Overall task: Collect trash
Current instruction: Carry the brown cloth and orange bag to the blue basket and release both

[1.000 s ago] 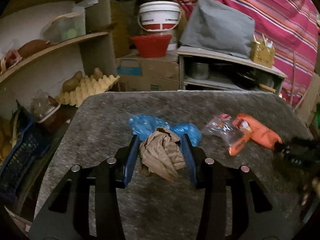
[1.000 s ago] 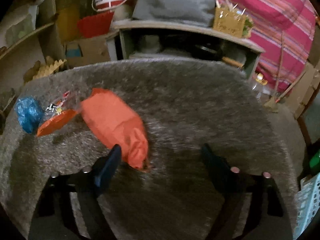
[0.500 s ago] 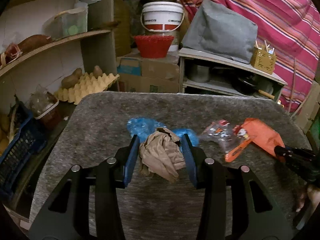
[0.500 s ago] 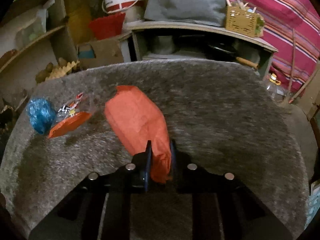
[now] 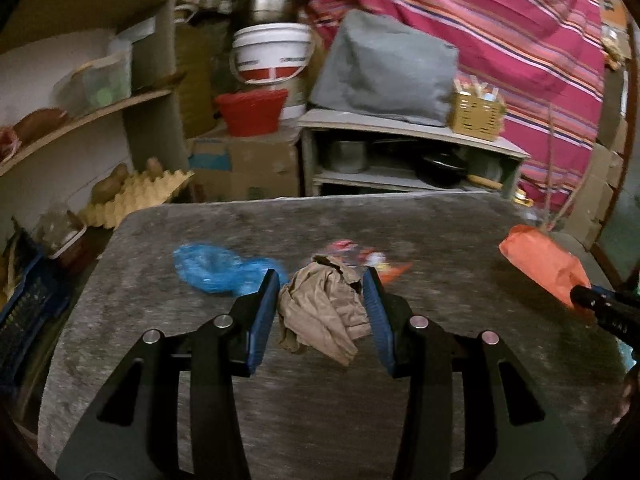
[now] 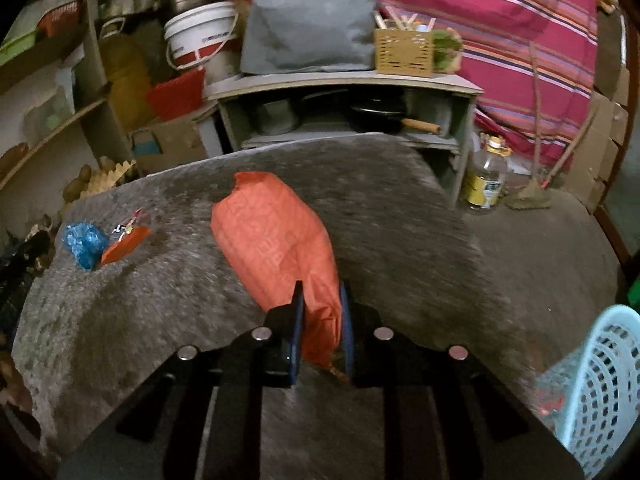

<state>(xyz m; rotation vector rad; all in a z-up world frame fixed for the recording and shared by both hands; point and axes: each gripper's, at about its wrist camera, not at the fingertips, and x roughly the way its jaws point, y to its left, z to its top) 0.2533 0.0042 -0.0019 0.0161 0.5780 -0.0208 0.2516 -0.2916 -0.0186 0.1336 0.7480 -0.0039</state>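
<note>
The flat orange plastic packet [image 6: 276, 248] is pinched by one end in the right hand-held gripper [image 6: 320, 320], raised above the grey tabletop [image 6: 400, 220]; it could be dropped short of the pale blue mesh basket [image 6: 600, 380], which is cut off at the frame edge. The crumpled brown paper wad [image 5: 324, 304] is clamped in the left hand-held gripper [image 5: 320, 304]. The grip depth is hidden.

Dim room. Grey felt-topped table [image 5: 320, 420] near. Far: grey shelf unit [image 5: 404, 136] holding pots, grey cushion [image 5: 380, 72] on top. Curved wooden shelves [image 5: 80, 120] left. Striped pink cloth [image 5: 500, 20] far right.
</note>
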